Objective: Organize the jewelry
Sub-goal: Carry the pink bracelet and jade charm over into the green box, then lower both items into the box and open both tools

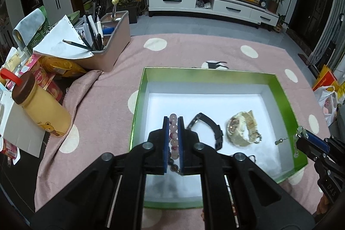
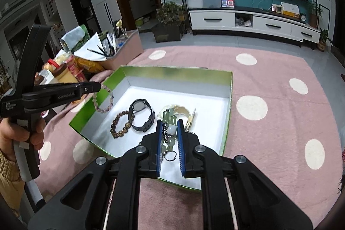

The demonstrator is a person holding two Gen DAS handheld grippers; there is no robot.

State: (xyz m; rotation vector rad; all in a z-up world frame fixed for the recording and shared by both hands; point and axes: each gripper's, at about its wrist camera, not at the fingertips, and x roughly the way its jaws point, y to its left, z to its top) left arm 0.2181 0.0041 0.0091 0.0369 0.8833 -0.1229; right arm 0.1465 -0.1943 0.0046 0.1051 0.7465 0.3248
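I am holding the left tongs (image 1: 173, 139) pinching a pink bead bracelet (image 2: 103, 98) and the right tongs (image 2: 170, 137) pinching a jade charm (image 2: 170, 129) above the green box (image 2: 151, 72); either piece risks snagging on release.

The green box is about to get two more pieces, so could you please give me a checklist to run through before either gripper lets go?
1. Left gripper shut on pink bead bracelet: ok.
2. Right gripper shut on jade charm: ok.
3. Bracelet hangs over the green box, inside its left wall: ok.
4. Bare floor below the bracelet: cannot tell; the brown bead bracelet lies close.
5. Charm clear of the black watch and gold watch: cannot tell.
6. Grippers apart from each other: ok.
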